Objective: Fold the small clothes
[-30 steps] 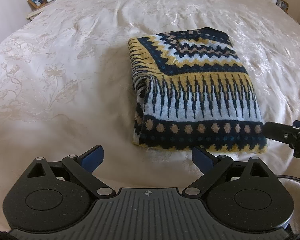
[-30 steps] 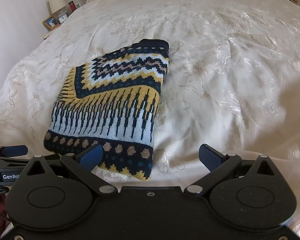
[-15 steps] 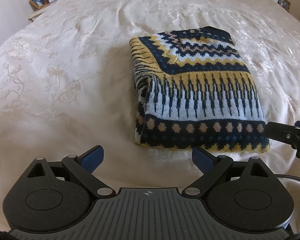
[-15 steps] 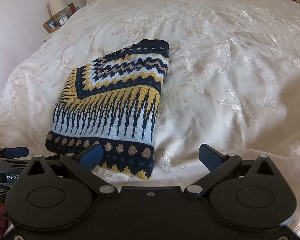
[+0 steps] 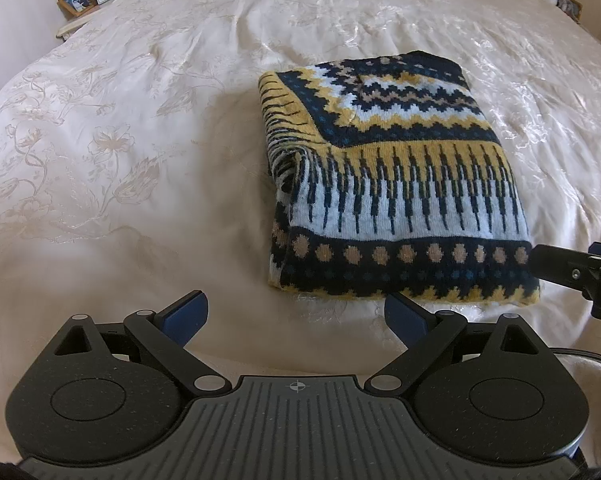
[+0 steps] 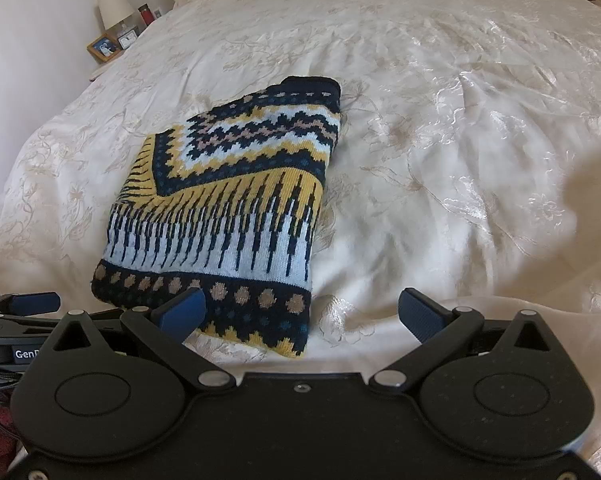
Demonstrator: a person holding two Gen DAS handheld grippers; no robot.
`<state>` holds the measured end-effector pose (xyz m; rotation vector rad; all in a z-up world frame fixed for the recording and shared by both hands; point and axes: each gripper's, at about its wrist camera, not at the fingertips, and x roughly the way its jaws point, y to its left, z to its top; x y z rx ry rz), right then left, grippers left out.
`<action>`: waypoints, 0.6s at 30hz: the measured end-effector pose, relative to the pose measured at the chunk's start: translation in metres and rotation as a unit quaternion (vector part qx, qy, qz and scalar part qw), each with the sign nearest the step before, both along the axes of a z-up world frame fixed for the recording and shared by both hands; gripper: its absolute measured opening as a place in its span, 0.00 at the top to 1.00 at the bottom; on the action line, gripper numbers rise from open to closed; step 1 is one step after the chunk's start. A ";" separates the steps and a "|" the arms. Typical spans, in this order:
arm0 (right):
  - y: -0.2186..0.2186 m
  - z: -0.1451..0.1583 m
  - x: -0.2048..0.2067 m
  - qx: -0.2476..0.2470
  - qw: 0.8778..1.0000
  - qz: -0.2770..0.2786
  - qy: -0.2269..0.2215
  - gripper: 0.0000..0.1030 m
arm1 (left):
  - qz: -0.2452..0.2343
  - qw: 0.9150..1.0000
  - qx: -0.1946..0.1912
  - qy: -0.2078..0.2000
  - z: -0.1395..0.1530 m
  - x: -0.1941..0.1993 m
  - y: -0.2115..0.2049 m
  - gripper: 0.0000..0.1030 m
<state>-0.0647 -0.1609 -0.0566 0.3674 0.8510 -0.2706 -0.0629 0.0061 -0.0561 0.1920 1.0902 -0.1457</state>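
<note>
Soft daylight fills both views, bright but even. The satin bedspread (image 6: pixel 460 128) throws glare toward the bed's far right side, washing out its embroidery. A soft grey shadow lies near the bed's right edge in the right wrist view. Fisheye distortion bows the bed's edges and darkens the corners. The folded sweater (image 5: pixel 396 184) stays sharp.

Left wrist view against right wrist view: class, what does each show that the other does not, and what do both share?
Only the left wrist view shows the folded navy, yellow and white patterned knit sweater's bunched left fold edge and the open right gripper at its near right corner. Only the right wrist view shows the sweater's straight right edge and the left gripper's blue fingertip. Both show the sweater on the cream embroidered bedspread, the framed photo, and each camera's own open gripper.
</note>
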 end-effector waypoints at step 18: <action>0.001 -0.001 0.001 0.000 1.000 0.000 0.000 0.01 | -0.004 1.000 0.002 -0.006 -0.001 -0.001 -0.001 0.07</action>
